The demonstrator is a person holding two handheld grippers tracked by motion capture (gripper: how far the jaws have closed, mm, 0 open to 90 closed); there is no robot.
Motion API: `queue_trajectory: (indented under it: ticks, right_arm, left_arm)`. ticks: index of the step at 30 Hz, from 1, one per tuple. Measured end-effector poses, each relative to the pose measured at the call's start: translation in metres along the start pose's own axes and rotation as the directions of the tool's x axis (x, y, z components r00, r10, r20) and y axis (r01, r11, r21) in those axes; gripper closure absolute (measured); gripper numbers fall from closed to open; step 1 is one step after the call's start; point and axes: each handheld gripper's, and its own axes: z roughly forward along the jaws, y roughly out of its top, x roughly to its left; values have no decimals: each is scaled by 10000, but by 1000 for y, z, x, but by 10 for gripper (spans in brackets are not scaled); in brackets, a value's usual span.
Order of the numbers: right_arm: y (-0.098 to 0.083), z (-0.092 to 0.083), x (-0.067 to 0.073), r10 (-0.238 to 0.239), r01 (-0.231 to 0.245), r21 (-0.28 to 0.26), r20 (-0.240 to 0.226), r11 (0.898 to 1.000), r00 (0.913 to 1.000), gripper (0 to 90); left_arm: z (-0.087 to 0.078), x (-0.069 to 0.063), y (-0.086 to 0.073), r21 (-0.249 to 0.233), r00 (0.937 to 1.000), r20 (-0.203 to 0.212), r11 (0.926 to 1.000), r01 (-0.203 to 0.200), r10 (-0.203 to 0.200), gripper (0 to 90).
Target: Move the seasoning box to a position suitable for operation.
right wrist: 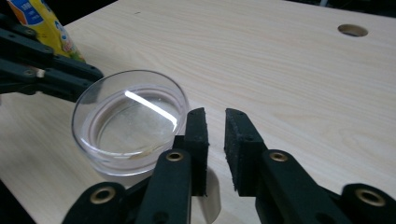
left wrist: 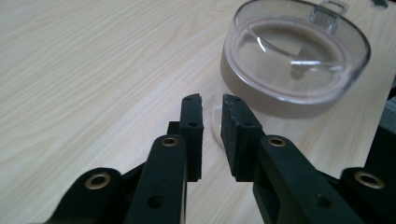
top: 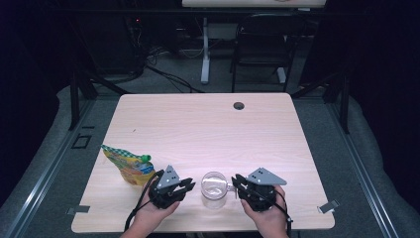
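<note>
At the desk's (top: 208,124) front edge, you held your left gripper (top: 190,186) and right gripper (top: 235,183) on either side of a clear glass mug (top: 214,188), which stood upright between them. Each gripper's jaws stood nearly closed, a narrow gap between the pads, with nothing gripped. The right one's jaws flanked the mug's handle (top: 230,188). A yellow snack pouch (top: 130,166) lay near the front-left corner.

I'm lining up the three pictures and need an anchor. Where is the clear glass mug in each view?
High view: clear glass mug near the table's front edge, between both grippers.
Left gripper view: upper right, beyond the jaws.
Right gripper view: left of the jaws.
Shared landmark: the yellow pouch, also top left in the right gripper view.
</note>
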Motion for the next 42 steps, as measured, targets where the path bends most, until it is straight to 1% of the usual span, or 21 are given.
queue_trajectory:
  ticks: [2, 3, 5, 6, 9, 10, 15, 16, 19, 20, 23, 24, 28, 30, 40, 42]
  right_arm:
    - [-1, 0, 0, 154, -154, 13, -154, 9999, 9998, 838]
    - [-1, 0, 1, 172, -171, 8, -221, 9999, 9996, 848]
    - [-1, 0, 2, 167, -166, 33, -270, 9999, 9995, 853]
    - [-2, 0, 4, 109, -108, 51, -326, 9999, 9994, 859]
    - [-3, 0, 6, -26, 26, 1, -199, 10000, 9998, 864]
    - [-3, 0, 6, -14, 14, -5, -225, 10000, 9997, 865]
    - [-5, -2, 6, -3, 2, -57, -219, 10000, 9998, 860]
    - [-6, -2, 7, -81, 80, -74, -149, 9999, 9999, 851]
    - [-7, -2, 8, -55, 54, -134, -85, 9999, 9999, 845]
    - [-7, -2, 7, 61, -62, -134, -90, 9999, 9999, 843]
    - [-7, -2, 7, 87, -89, -150, -137, 9998, 9999, 843]
    - [-8, -2, 6, 165, -169, -211, -187, 9996, 9997, 844]
    - [-8, -2, 4, 338, -343, -189, -287, 9992, 9990, 846]
    - [-9, -1, 3, 451, -461, -270, -369, 9986, 9983, 846]
    - [-10, -1, 4, 385, -396, -294, -368, 9988, 9986, 847]
    - [-10, -1, 4, 440, -451, -303, -361, 9985, 9984, 847]
  left_arm:
    - [3, -1, -2, 8, 9999, 141, 10000, 65, -65, 834]
    - [4, -1, -3, 109, 9999, 161, 9999, -29, 28, 836]
    - [5, -2, -5, 96, 9999, 151, 10000, -16, 14, 844]
    - [6, -3, -8, 140, 9995, 321, 9999, 15, -19, 848]
    - [6, -5, -11, 87, 9995, 320, 10000, 7, -10, 859]
    - [4, -4, -12, 65, 9992, 396, 10000, 14, -16, 873]
    - [1, -6, -11, -169, 9991, 410, 9998, 82, -75, 900]
    - [0, -7, -10, -205, 9982, 599, 9998, 57, -44, 900]
    - [1, -9, -9, -207, 9976, 697, 9998, -45, 59, 900]
    - [2, -10, -8, -217, 9970, 763, 9997, -121, 137, 900]
    - [2, -11, -7, -153, 9968, 774, 9997, -192, 203, 900]
    - [2, -12, -7, -208, 9962, 854, 9996, -179, 196, 900]
    - [2, -12, -6, -244, 9956, 907, 9994, -229, 250, 900]
    - [3, -13, -6, -220, 9954, 920, 9995, -237, 256, 900]
    - [2, -13, -5, -297, 9951, 964, 9994, -167, 195, 900]
    - [2, -13, -5, -357, 9951, 970, 9992, -159, 193, 900]
